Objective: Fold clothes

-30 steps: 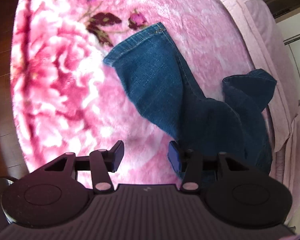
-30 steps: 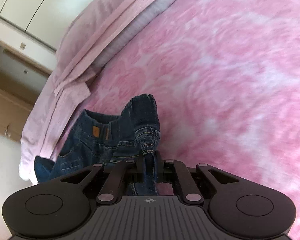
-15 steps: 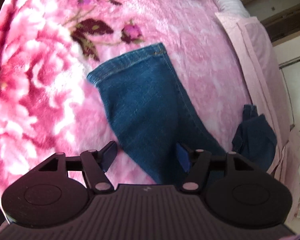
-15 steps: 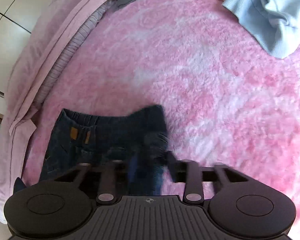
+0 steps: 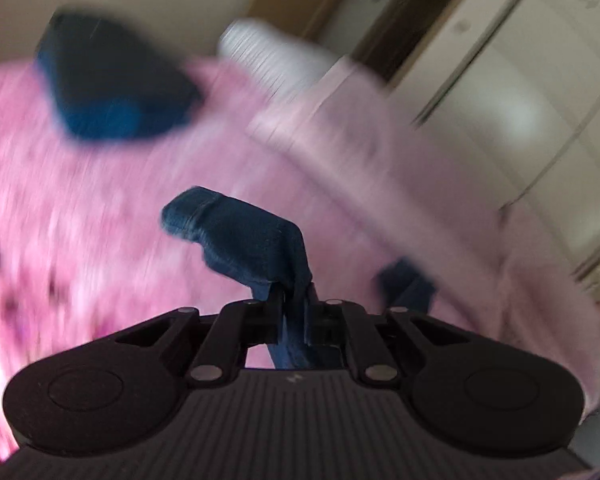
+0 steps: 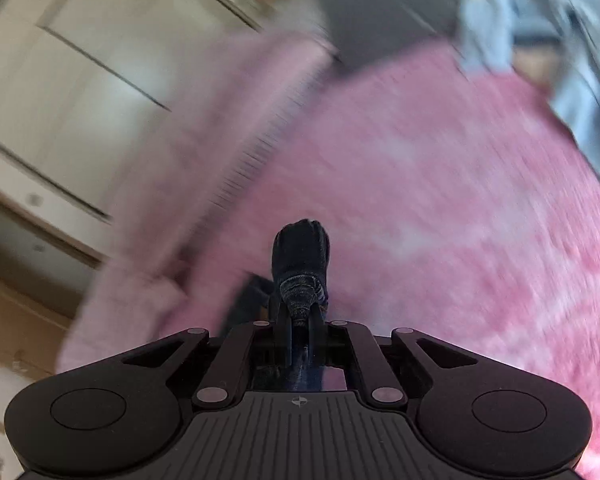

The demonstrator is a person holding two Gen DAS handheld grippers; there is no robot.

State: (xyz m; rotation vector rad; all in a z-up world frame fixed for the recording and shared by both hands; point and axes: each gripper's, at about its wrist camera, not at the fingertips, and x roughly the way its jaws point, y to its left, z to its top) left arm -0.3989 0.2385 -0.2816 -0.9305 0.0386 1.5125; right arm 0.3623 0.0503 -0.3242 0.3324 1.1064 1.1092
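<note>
The blue jeans (image 5: 240, 236) are pinched near a leg hem in my left gripper (image 5: 295, 300); its jaws are closing, with denim between the pads, and the cloth folds over to the left above the fingers. Another bit of the jeans (image 5: 408, 284) shows lower right. In the right wrist view my right gripper (image 6: 300, 316) is closing too, its jaws tight on a bunched dark denim edge of the jeans (image 6: 300, 256) that sticks up past the fingertips. Both views are blurred by motion.
A pink fluffy blanket (image 5: 80, 220) covers the bed. A dark blue garment (image 5: 112, 92) lies at its far side. A pale pink quilt (image 5: 380, 152) borders the bed beside white wardrobe doors (image 5: 520, 80). A light blue sweatshirt (image 6: 540, 40) lies at the far right.
Both grippers opened over the jeans, then closed on denim and rose. The views swung up from the bed toward the wardrobe, and the jeans came off the blanket.
</note>
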